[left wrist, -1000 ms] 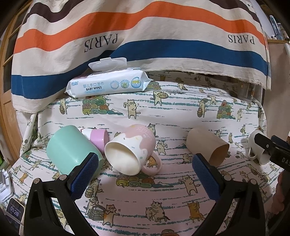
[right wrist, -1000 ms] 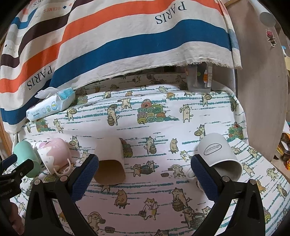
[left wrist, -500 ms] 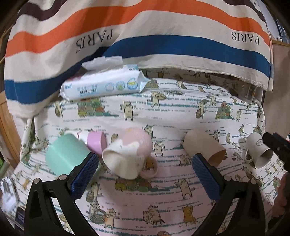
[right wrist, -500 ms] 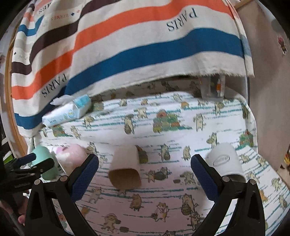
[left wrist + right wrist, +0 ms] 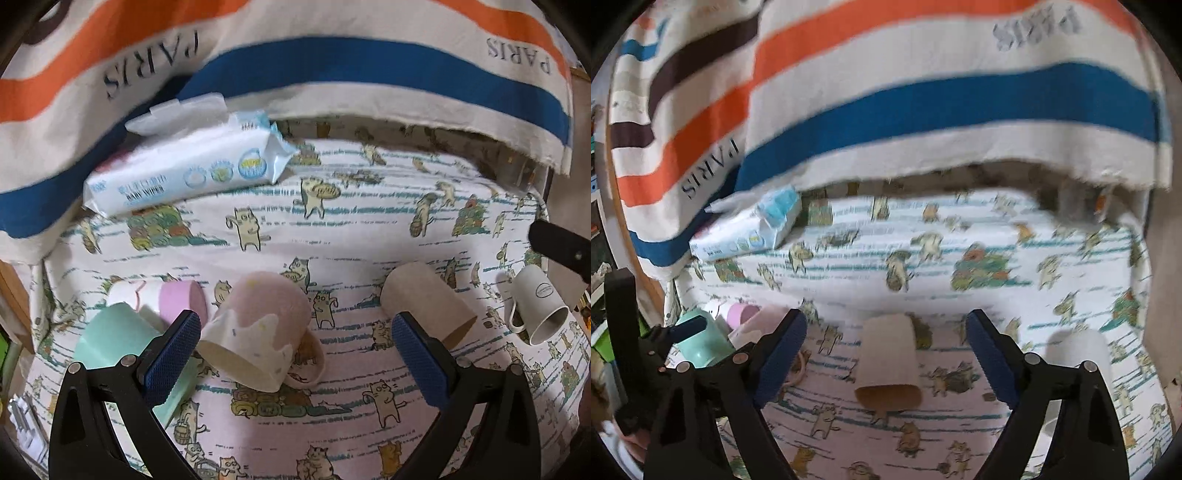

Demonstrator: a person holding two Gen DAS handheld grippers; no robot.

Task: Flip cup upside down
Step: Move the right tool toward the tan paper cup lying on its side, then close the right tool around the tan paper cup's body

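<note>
Both grippers have moved in closer vs a sec ago, nothing grabbed yet. Left gripper (image 5: 295,347) is wide open w/ the pink-and-cream mug (image 5: 258,336) lying on its side between the pads, near the front-left of the cat-print cloth (image 5: 369,229). Right gripper (image 5: 886,350) also spread open, now framing the tan cup (image 5: 888,363), also on its side. Mint cup (image 5: 110,339) and white mug (image 5: 539,306) haven't budged; wipes pack (image 5: 184,173) is at the back-left edge.
</note>
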